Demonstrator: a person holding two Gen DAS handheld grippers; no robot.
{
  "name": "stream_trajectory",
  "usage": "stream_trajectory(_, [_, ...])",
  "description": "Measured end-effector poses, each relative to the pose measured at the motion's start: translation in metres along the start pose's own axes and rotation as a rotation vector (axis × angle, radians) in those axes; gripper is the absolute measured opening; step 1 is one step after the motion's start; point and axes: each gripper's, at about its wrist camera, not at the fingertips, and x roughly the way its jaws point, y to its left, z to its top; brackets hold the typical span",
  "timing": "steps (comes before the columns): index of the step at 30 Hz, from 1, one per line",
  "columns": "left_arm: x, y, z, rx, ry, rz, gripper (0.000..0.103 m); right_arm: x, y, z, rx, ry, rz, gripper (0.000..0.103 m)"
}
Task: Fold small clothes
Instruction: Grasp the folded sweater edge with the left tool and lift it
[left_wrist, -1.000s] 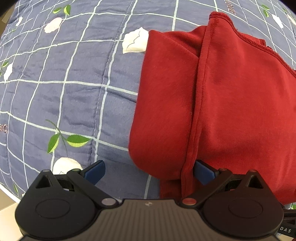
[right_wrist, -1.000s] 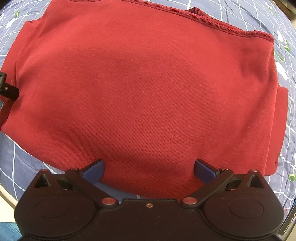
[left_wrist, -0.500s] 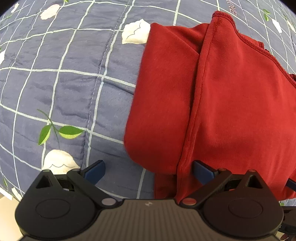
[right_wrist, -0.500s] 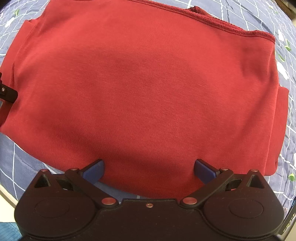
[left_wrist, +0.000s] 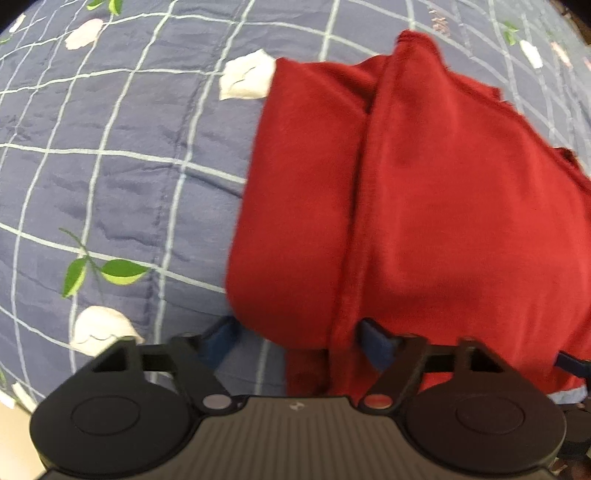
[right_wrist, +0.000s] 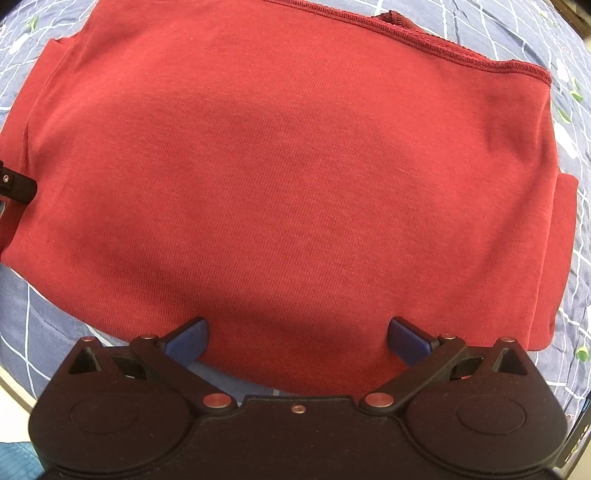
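Red garment (right_wrist: 288, 177) lies folded into a compact block on your blue checked quilt (left_wrist: 110, 177), and across the last second it has not shifted on the bedding. What has changed is your left side: the left gripper (left_wrist: 299, 339) has slid in towards the garment's left edge and its view has gone soft with motion, so the flower print and leaf sprig now sit further out to the left than they did a second ago. The jaws there have also drawn in a little; the left blue pad now sits just at the folded sleeve flap, while the right pad lies against the long seam that runs down the upper layer. They are open, part-way, and grip nothing yet. My reading is that you are lining up to take that left edge for one more fold or a tidy-up, since the block already looks nearly finished.

Your right gripper (right_wrist: 297, 338) has barely moved. Its jaws stand wide apart, straddling the near edge of the garment, both blue pads lying on or just above the cloth with nothing pinched between them. At the far left of that view a black part of the other tool pokes in over the cloth.
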Motion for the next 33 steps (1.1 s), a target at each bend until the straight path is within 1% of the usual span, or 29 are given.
stream_trajectory(1, [-0.002, 0.000, -0.002, 0.000, -0.007, -0.013, 0.061, 0.000, 0.000, 0.000, 0.000, -0.001, 0.001, 0.103])
stream_trajectory(2, [-0.003, -0.001, -0.003, -0.002, -0.012, -0.019, 0.059, 0.000, -0.001, -0.001, 0.000, -0.002, 0.002, 0.103])
stream_trajectory(4, [-0.005, -0.001, -0.005, -0.016, -0.025, -0.041, 0.046, 0.000, -0.001, -0.001, -0.001, -0.003, 0.005, 0.103])
stream_trajectory(5, [-0.005, 0.000, -0.006, -0.027, -0.032, -0.056, 0.042, -0.001, -0.001, -0.002, -0.001, -0.004, 0.007, 0.103])
stream_trajectory(6, [-0.006, 0.002, -0.007, -0.040, -0.039, -0.074, 0.033, -0.001, -0.002, -0.002, -0.002, -0.003, 0.011, 0.103])
stream_trajectory(7, [-0.007, 0.004, -0.009, -0.057, -0.048, -0.089, 0.026, -0.002, -0.003, -0.002, -0.001, -0.001, 0.016, 0.103])
stream_trajectory(10, [-0.009, 0.007, -0.015, -0.097, -0.066, -0.107, 0.018, -0.005, -0.008, 0.001, -0.004, 0.015, 0.033, 0.103])
stream_trajectory(14, [-0.022, -0.002, -0.025, -0.076, -0.108, -0.063, 0.015, -0.013, -0.019, 0.001, 0.012, 0.007, 0.064, 0.102])
stream_trajectory(18, [-0.043, -0.022, -0.035, -0.034, -0.164, -0.008, 0.013, -0.025, -0.035, -0.006, 0.031, -0.017, 0.081, 0.102])
stream_trajectory(21, [-0.062, -0.043, -0.039, 0.003, -0.206, 0.007, 0.013, -0.035, -0.053, -0.014, 0.046, -0.038, 0.098, 0.102])
stream_trajectory(26, [-0.095, -0.095, -0.042, 0.095, -0.284, 0.018, 0.012, -0.048, -0.092, -0.031, 0.063, -0.057, 0.099, 0.102])
stream_trajectory(28, [-0.107, -0.121, -0.044, 0.150, -0.321, 0.012, 0.012, -0.052, -0.109, -0.038, 0.073, -0.065, 0.098, 0.102])
stream_trajectory(30, [-0.120, -0.155, -0.051, 0.224, -0.356, 0.010, 0.012, -0.057, -0.129, -0.045, 0.082, -0.072, 0.095, 0.102])
stream_trajectory(33, [-0.128, -0.201, -0.058, 0.324, -0.390, -0.021, 0.012, -0.062, -0.155, -0.057, 0.093, -0.082, 0.081, 0.102])
